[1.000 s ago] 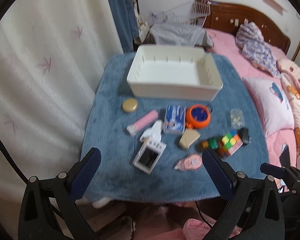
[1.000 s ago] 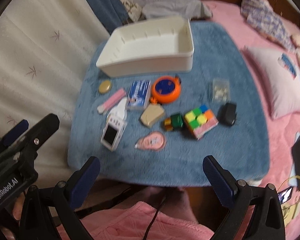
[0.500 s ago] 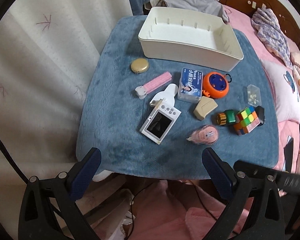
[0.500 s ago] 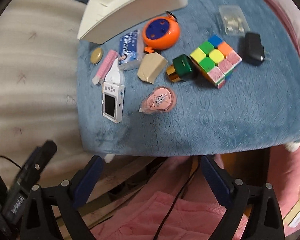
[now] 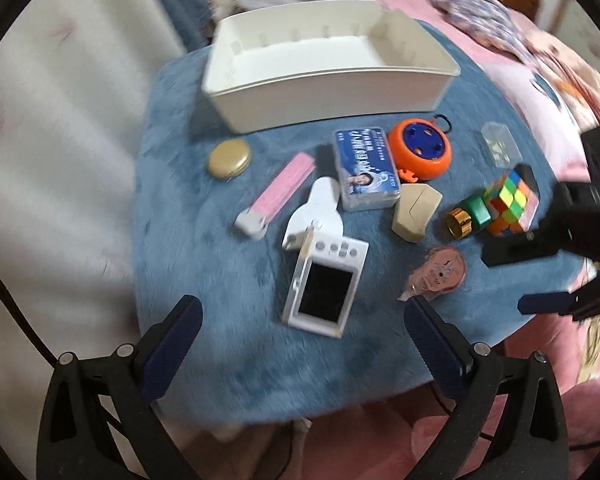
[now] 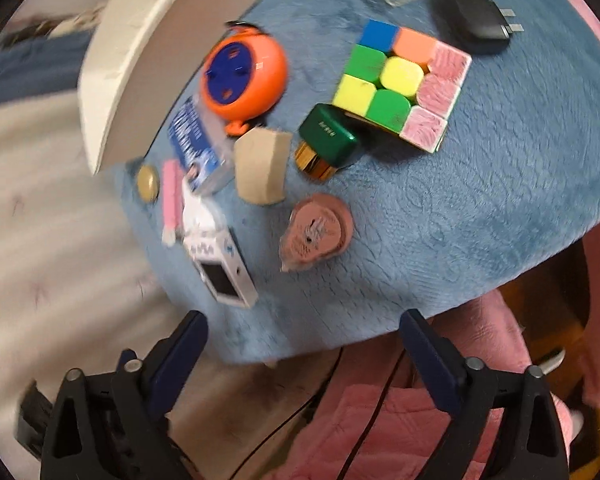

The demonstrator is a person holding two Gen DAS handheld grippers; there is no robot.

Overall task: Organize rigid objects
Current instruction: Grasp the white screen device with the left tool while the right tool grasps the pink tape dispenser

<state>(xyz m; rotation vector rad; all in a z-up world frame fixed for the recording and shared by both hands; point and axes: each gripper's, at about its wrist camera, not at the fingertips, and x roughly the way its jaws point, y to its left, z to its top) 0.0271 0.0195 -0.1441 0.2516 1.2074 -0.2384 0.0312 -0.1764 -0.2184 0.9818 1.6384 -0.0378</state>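
Blur softens both views, and the charger (image 5: 525,171) hides behind the puzzle cube (image 5: 510,202) in the left view. Left gripper (image 5: 300,314) hangs with jaws apart and empty over the white camera (image 5: 326,282). Right gripper (image 6: 302,330), jaws closing on nothing, sits before the pink tape dispenser (image 6: 316,230). Both have dropped closer to the blue-covered table (image 6: 480,200); the white bin (image 5: 324,68) stays behind the clutter.

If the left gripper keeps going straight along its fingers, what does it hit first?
Most likely the white digital camera, centred ahead of the open left gripper on the blue cloth. Depth is unclear; it might reach bare cloth just short.
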